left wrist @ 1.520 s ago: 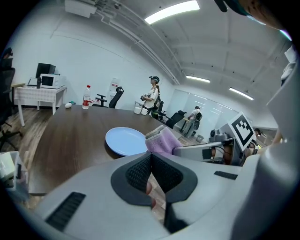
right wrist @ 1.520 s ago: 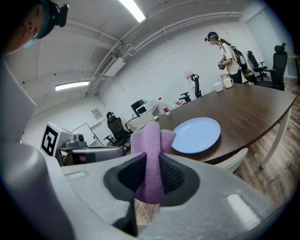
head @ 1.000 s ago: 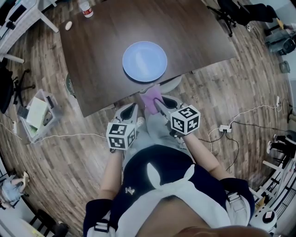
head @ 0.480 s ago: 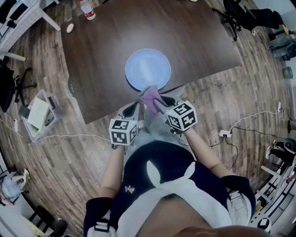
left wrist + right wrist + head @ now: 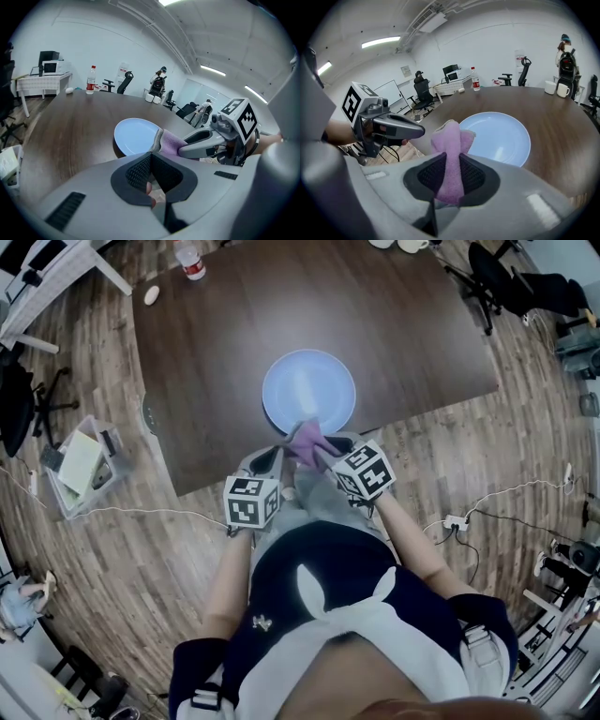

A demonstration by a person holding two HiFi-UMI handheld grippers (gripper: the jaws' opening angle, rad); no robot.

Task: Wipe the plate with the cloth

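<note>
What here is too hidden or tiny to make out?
- Near rim of the plate: head view, covered by the cloth.
- Whether cloth touches plate: right gripper view, the cloth itself covers the spot.
- Label on the bottle: too small in head and left gripper views.

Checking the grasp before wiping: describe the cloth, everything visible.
The cloth is lilac, soft and terry-like, bunched into a wad. The right gripper pinches its middle between both pads; a rounded tuft sticks out past the tips, at the near rim of the pale blue plate. Contact with the plate cannot be told.
</note>
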